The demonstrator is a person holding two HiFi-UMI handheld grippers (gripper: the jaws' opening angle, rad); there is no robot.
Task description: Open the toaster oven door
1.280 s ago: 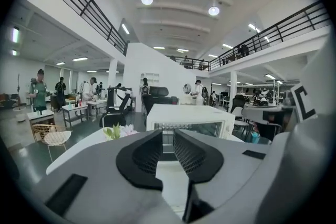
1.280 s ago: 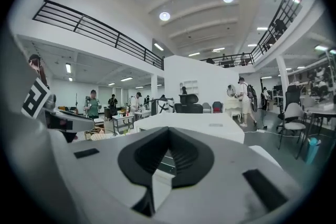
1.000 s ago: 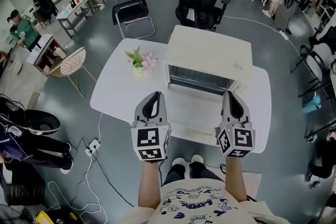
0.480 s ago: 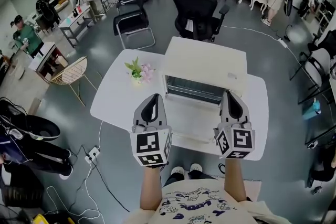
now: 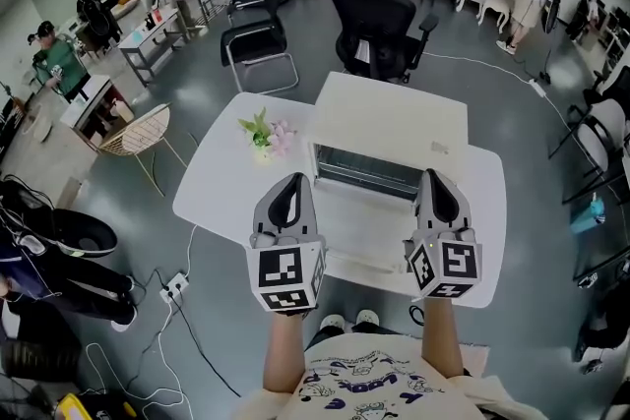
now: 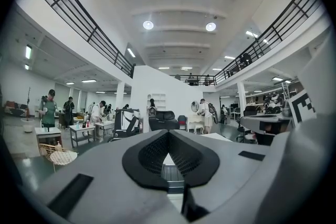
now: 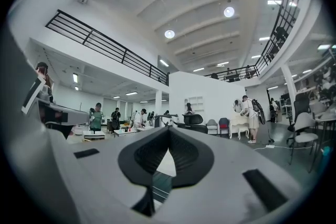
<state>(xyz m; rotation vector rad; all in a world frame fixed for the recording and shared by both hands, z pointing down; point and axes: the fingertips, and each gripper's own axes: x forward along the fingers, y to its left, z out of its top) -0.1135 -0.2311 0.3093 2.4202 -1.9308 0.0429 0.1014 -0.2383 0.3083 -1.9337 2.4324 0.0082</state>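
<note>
The left gripper and right gripper, both closed tip to tip on nothing, flank the flat-lying open door of the white toaster oven just ahead, its small top label unreadable.

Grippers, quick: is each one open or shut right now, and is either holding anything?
Left gripper: shut, jaw tips together, nothing held.
Right gripper: shut, jaw tips together, nothing held.
</note>
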